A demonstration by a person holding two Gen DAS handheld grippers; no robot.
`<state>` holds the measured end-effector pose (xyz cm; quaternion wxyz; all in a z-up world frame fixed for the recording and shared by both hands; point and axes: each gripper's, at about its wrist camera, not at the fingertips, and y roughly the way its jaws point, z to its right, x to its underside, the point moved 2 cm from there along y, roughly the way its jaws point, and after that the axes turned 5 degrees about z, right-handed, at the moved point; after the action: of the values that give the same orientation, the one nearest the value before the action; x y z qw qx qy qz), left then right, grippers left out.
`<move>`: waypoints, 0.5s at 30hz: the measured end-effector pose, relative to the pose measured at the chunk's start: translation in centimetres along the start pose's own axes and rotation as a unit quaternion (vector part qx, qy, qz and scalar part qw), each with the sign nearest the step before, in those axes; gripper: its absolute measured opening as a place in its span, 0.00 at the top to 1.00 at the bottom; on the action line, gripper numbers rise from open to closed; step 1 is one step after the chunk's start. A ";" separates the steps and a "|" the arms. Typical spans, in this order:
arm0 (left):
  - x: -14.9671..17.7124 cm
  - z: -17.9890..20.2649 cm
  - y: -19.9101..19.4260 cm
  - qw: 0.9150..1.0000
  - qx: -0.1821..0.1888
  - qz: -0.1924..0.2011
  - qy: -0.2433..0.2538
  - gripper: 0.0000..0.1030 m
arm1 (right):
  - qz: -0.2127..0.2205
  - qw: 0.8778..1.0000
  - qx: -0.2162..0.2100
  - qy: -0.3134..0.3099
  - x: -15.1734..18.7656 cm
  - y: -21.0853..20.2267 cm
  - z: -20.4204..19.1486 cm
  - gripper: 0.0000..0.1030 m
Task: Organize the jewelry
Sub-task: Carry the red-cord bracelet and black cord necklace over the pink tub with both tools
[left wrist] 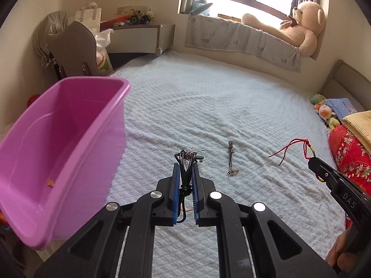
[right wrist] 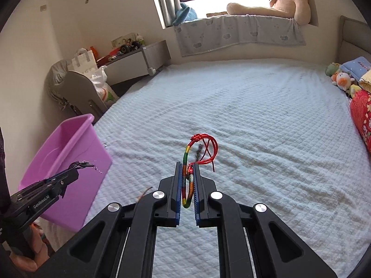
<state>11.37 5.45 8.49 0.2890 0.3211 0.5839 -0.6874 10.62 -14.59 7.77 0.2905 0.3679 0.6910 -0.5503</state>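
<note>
Only left wrist view shows dark necklace [left wrist: 230, 159] on bedspread [left wrist: 231, 106].

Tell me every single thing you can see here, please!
tub: one, purple, at the bed's left edge.
black cord necklace: one, held in the left gripper.
braided bracelet: one, rainbow with red strings, held in the right gripper.
small necklace: one, dark, lying on the bed.
bedspread: one, white.
teddy bear: one, cream, on the window sill.
small plush toys: several, by the headboard.
paper bag: one, white, far left.
left gripper: black, shut.
right gripper: black, shut.
</note>
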 end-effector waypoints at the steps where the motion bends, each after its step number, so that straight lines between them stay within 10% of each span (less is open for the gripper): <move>1: -0.5 -0.6 -1.0 1.000 -0.002 0.009 0.001 0.90 | 0.004 1.000 -0.008 -0.003 -0.4 -0.4 -1.1 0.92; 15: -4.3 -13.0 -6.9 0.996 -0.072 0.047 -0.039 0.90 | 0.010 0.990 -0.111 -0.082 -3.7 0.1 -17.0 0.92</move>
<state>10.08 19.43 14.70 0.3658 0.2997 0.6047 -0.6409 12.87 1.32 14.58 0.3905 0.2938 0.7182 -0.4953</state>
